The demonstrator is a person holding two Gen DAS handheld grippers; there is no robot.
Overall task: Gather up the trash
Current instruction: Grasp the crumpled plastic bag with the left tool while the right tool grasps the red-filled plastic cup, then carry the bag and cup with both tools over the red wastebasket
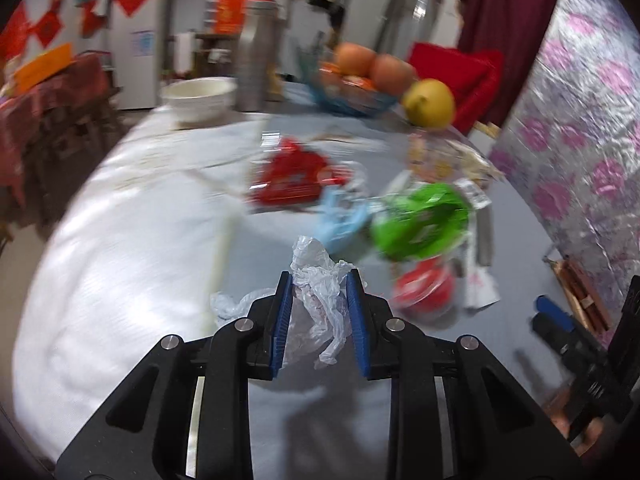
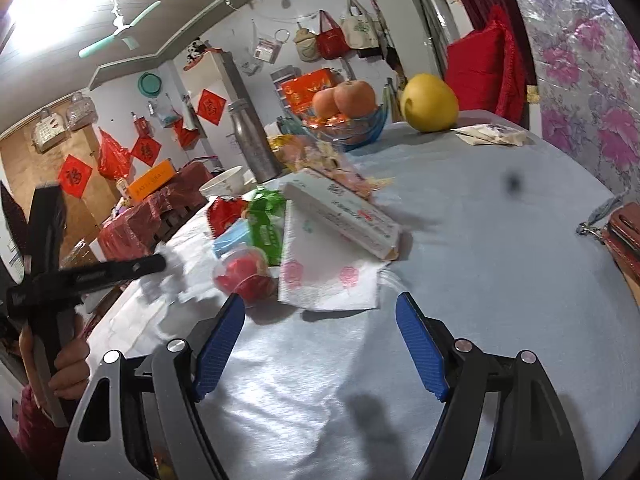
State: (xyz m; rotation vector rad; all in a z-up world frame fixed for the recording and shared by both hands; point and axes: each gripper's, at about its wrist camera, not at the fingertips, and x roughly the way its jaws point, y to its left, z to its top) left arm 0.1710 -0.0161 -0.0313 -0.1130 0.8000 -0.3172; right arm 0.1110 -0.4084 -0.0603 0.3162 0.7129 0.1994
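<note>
My left gripper is shut on a crumpled clear plastic bag held above the table. Beyond it lie a red wrapper, a light blue wrapper, a green packet and a clear cup with red contents. My right gripper is open and empty, just short of a flowered paper napkin. The right wrist view also shows the cup, green packet, blue wrapper, red wrapper and a long white box. The left gripper's body shows at left.
At the table's far side stand a white bowl, a steel bottle, a fruit bowl with oranges and a yellow pomelo. A brown wallet lies at the right edge. A flowered wall covering runs along the right.
</note>
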